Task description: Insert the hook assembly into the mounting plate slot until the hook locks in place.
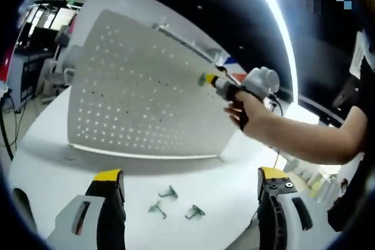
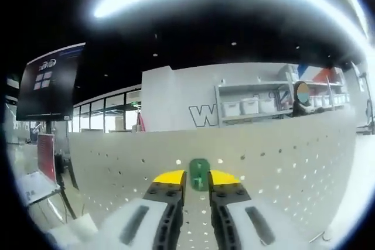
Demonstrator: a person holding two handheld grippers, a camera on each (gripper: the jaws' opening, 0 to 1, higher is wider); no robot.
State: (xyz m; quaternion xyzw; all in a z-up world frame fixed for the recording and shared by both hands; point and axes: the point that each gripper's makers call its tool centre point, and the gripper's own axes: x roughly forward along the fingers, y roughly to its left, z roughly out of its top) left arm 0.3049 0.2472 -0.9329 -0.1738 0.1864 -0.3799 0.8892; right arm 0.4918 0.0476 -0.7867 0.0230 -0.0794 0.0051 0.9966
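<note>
The white perforated mounting plate (image 1: 140, 98) stands upright on the white table (image 1: 47, 162). In the left gripper view, a person's hand holds my right gripper (image 1: 214, 81) against the plate's upper right area, shut on a small green hook assembly (image 1: 207, 78). In the right gripper view the yellow-tipped jaws of the right gripper (image 2: 198, 178) pinch the green hook (image 2: 199, 171) right at the plate (image 2: 281, 156). My left gripper (image 1: 190, 174) hovers low over the table in front of the plate, open and holding nothing. Three grey hooks (image 1: 169, 192) lie on the table between its jaws.
The person's forearm (image 1: 293, 136) crosses the right side of the left gripper view. Behind the plate, a shelf with white bins (image 2: 249, 106) lines a far wall, and a dark sign (image 2: 50, 80) hangs at left. Small white items (image 1: 310, 174) sit at the table's right edge.
</note>
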